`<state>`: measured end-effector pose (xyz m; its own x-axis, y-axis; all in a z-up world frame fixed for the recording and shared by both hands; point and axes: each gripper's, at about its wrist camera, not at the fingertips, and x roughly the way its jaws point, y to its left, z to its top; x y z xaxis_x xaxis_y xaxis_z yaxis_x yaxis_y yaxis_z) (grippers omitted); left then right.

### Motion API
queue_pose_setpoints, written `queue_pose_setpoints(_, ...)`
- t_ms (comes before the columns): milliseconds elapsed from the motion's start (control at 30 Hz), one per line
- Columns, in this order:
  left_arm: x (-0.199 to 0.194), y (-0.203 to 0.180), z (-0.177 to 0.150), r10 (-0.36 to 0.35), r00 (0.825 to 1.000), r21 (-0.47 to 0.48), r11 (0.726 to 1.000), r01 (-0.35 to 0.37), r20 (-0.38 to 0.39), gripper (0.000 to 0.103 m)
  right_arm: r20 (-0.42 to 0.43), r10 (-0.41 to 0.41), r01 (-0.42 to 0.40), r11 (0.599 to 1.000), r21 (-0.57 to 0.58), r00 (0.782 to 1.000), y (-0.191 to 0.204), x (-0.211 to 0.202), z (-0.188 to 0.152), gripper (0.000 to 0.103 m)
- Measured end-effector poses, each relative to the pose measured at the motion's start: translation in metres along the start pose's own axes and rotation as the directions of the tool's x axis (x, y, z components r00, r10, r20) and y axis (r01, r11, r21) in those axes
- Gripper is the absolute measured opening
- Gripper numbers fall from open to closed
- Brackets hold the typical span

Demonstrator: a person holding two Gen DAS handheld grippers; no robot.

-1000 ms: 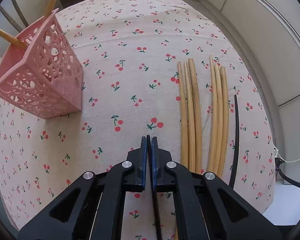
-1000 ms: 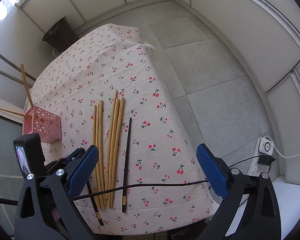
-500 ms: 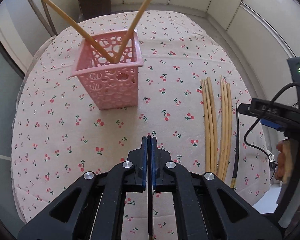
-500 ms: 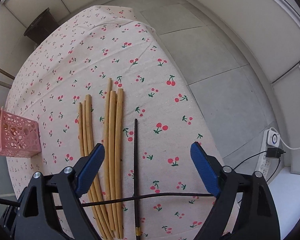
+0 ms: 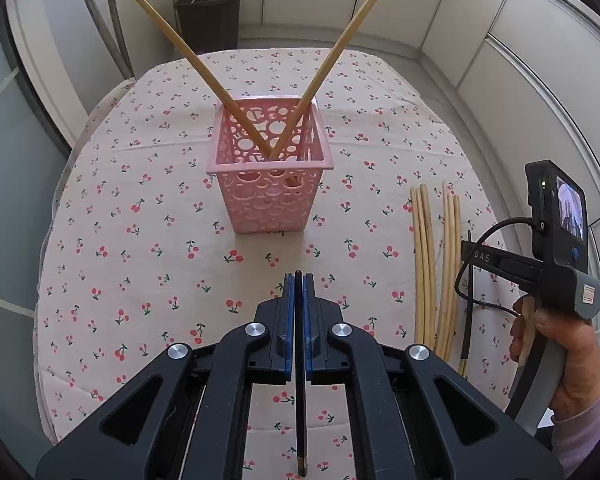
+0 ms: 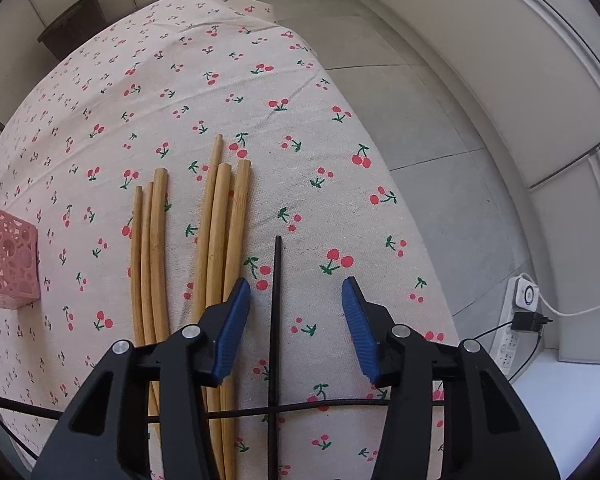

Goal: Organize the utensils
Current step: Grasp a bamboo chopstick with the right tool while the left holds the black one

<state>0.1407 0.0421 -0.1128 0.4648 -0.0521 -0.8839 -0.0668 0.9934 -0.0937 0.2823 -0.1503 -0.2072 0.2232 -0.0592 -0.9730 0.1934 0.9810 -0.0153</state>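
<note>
My left gripper [image 5: 298,280] is shut on a black chopstick [image 5: 300,400], held above the cloth in front of a pink perforated basket [image 5: 270,200]. Two wooden chopsticks [image 5: 320,76] stand crossed in the basket. Several wooden chopsticks [image 6: 220,240] lie side by side on the cloth; they also show in the left wrist view [image 5: 436,264]. My right gripper [image 6: 296,296] is open, low over a second black chopstick [image 6: 276,320] that lies between its fingers on the cloth. The basket's corner shows in the right wrist view [image 6: 4,264].
The table has a cherry-print cloth [image 5: 140,240]. Its right edge [image 6: 400,200] drops to a tiled floor. A dark bin [image 5: 208,16] stands behind the table. A power strip [image 6: 520,320] lies on the floor at right. A black cable [image 6: 300,406] crosses under my right gripper.
My left gripper has swung to face the basket squarely, still holding the black chopstick. My right gripper has come down closer over the black chopstick on the cloth.
</note>
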Motion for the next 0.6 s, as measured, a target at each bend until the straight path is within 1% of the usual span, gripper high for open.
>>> queue_pose_setpoints(33, 0.0, -0.001, 0.0, 0.002, 1.0, 0.001, 1.0, -0.002, 0.002, 0.003, 0.01, 0.002, -0.002, 1.0, -0.009, 1.0, 0.002, -0.001, -0.002, 0.04)
queue_pose_setpoints(67, -0.001, -0.001, -0.001, 0.005, 1.0, 0.004, 1.0, -0.005, 0.003, 0.003, 0.02, 0.008, -0.008, 1.0, -0.02, 1.0, 0.006, -0.003, -0.004, 0.03)
queue_pose_setpoints(133, -0.001, -0.003, -0.001, 0.013, 1.0, 0.009, 1.0, -0.013, 0.007, 0.003, 0.031, 0.032, -0.03, 0.998, -0.052, 0.999, 0.012, -0.005, -0.007, 0.018)
queue_pose_setpoints(167, -0.001, -0.003, -0.002, 0.014, 1.0, 0.01, 1.0, -0.014, 0.009, 0.003, 0.036, 0.029, -0.026, 0.998, -0.061, 0.999, 0.016, -0.006, -0.008, 0.014)
queue_pose_setpoints(267, -0.002, -0.002, -0.002, 0.012, 1.0, 0.005, 1.0, -0.012, 0.011, 0.003, 0.054, 0.023, -0.018, 0.995, -0.094, 0.998, 0.024, -0.007, -0.011, 0.005)
queue_pose_setpoints(400, -0.005, 0.002, -0.001, 0.004, 1.0, -0.01, 1.0, -0.003, 0.015, 0.003, 0.054, 0.038, -0.031, 0.993, -0.11, 0.998, 0.028, -0.01, -0.013, 0.005)
queue_pose_setpoints(500, -0.01, 0.005, -0.001, -0.009, 1.0, -0.018, 1.0, 0.009, 0.026, 0.003, 0.054, 0.081, -0.075, 0.993, -0.093, 0.995, 0.019, -0.013, -0.013, 0.005)
queue_pose_setpoints(600, -0.017, 0.008, -0.001, -0.033, 0.999, -0.027, 0.999, 0.034, 0.04, 0.003, 0.111, 0.111, -0.102, 0.991, -0.089, 0.988, 0.012, -0.032, -0.016, 0.005)
